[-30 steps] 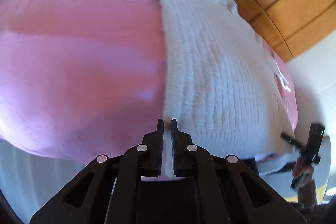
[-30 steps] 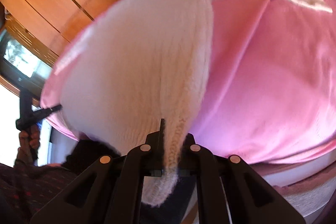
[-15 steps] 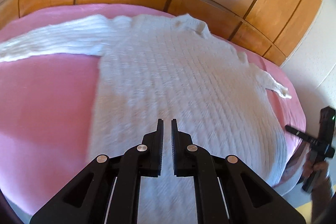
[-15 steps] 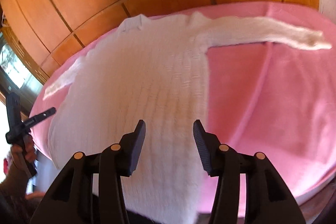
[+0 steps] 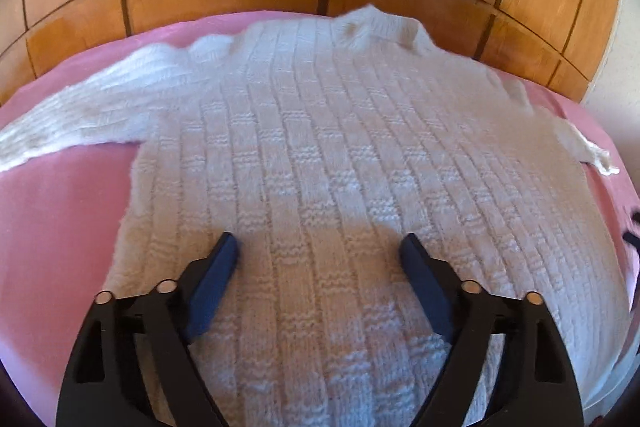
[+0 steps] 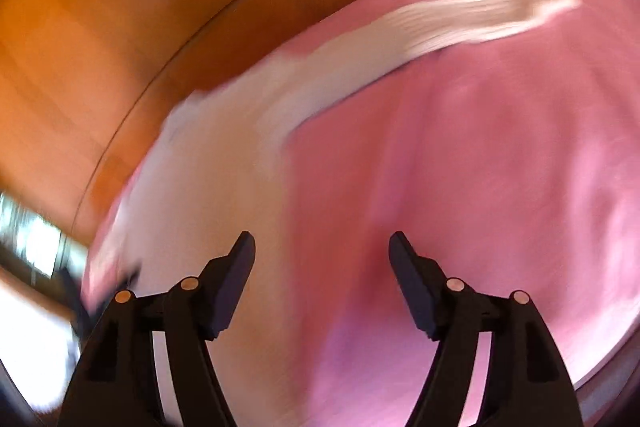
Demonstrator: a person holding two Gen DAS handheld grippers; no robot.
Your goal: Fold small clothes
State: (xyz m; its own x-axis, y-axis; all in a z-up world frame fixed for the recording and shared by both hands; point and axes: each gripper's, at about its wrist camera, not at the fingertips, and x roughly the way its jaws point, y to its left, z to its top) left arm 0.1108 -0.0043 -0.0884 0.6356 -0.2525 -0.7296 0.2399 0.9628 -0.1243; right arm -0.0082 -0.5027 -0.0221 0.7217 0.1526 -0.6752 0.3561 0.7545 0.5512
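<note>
— What is seen from the left wrist?

— A white knitted sweater (image 5: 328,163) is laid flat on a pink bed sheet (image 5: 60,227), its surface worked in raised vertical ribs crossed by bands of bumpy stitch. The rolled collar (image 5: 380,27) is found at 12 o'clock, one fuzzy sleeve (image 5: 80,115) is stretched toward 9 o'clock, and the other cuff (image 5: 592,151) is seen at 3 o'clock. The left tool (image 5: 320,247) is held over the hem with its dark, wedge-shaped fingers spread wide; nothing is gripped.

— And from the right wrist?

— Much is smeared by blur. The right tool (image 6: 322,241) is likewise parted and empty. The sweater body (image 6: 208,179) is shown at 9 o'clock and a ribbed sleeve (image 6: 460,23) at 1 o'clock. Glossy wooden panels (image 6: 100,27) are seen behind the bed.
</note>
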